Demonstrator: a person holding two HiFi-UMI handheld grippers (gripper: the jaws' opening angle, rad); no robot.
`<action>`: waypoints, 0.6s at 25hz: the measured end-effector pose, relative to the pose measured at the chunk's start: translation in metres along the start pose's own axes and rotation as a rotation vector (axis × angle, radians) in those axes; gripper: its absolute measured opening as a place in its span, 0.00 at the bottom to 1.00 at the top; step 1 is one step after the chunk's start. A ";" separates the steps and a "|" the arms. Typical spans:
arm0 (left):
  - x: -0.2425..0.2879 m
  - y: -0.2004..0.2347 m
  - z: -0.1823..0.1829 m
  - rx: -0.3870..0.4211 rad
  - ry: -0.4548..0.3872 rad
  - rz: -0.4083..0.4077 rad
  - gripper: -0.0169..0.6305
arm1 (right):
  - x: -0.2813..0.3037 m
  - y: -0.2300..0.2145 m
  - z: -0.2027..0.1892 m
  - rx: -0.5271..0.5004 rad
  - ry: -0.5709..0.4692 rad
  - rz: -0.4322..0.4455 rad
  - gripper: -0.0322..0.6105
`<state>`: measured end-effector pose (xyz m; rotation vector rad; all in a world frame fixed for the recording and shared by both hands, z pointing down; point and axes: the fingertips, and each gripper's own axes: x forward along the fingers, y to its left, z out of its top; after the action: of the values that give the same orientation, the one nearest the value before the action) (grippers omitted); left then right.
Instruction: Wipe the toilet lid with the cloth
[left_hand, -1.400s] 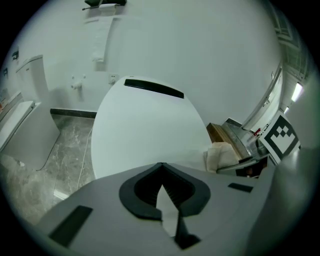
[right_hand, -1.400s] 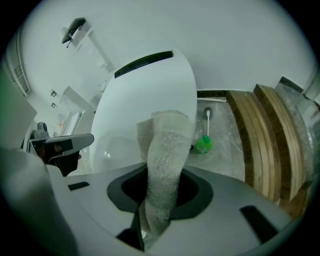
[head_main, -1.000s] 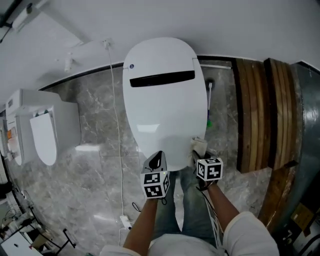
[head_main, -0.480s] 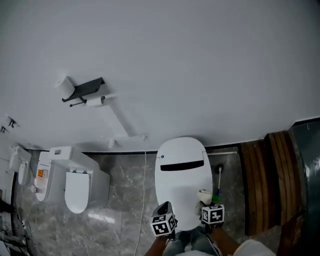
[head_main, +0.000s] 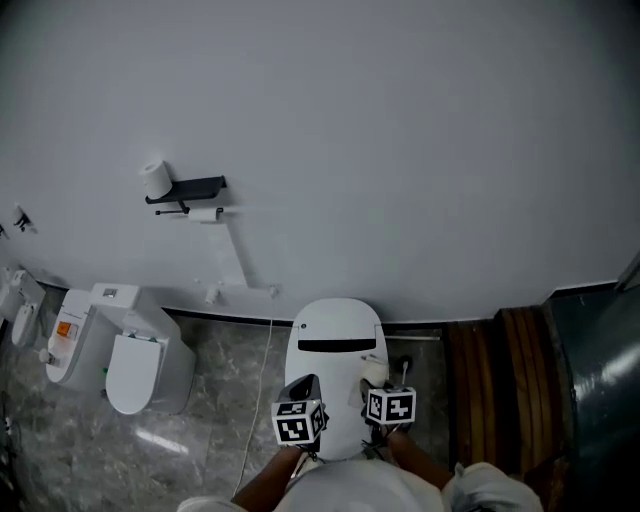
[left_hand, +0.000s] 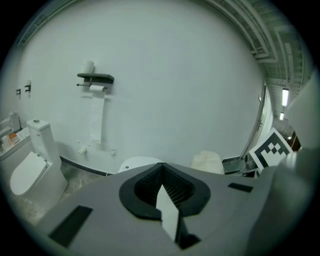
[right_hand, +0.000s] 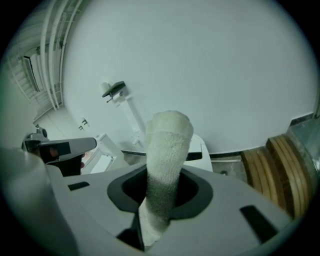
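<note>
Above toilet lid (head_main: 335, 330), R hand-held gripper (right_hand: 160, 197) w/ cloth (right_hand: 167, 145) now higher

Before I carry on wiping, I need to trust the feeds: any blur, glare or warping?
Head view: even light, toilet lid sharp but small, skirting bowed. Left gripper view: heavy fisheye, dark corners, the near jaws soft. Right gripper view: same fisheye; the cloth blocks the centre, its near end blurred.

The lid (head_main: 335, 380) is smooth, glossy white, plastic by its look. The cloth (right_hand: 166, 145) is off-white terry with a rough, looped nap. The floor (head_main: 215, 410) is grey veined stone, polished. The wall (head_main: 400, 150) is matt white. The planks (head_main: 495, 380) are brown wood.
</note>
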<state>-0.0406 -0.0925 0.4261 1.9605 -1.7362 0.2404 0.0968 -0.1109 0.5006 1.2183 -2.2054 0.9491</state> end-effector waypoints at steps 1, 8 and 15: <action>-0.001 -0.004 0.015 0.000 -0.025 -0.010 0.05 | -0.005 0.006 0.014 -0.017 -0.017 0.012 0.20; -0.002 -0.022 0.060 0.014 -0.096 -0.056 0.05 | -0.024 0.036 0.054 -0.053 -0.086 0.045 0.20; -0.006 -0.025 0.036 0.025 -0.040 -0.069 0.05 | -0.022 0.044 0.031 -0.060 -0.068 0.030 0.20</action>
<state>-0.0243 -0.1031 0.3862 2.0520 -1.6943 0.2003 0.0682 -0.1051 0.4501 1.2105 -2.2939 0.8579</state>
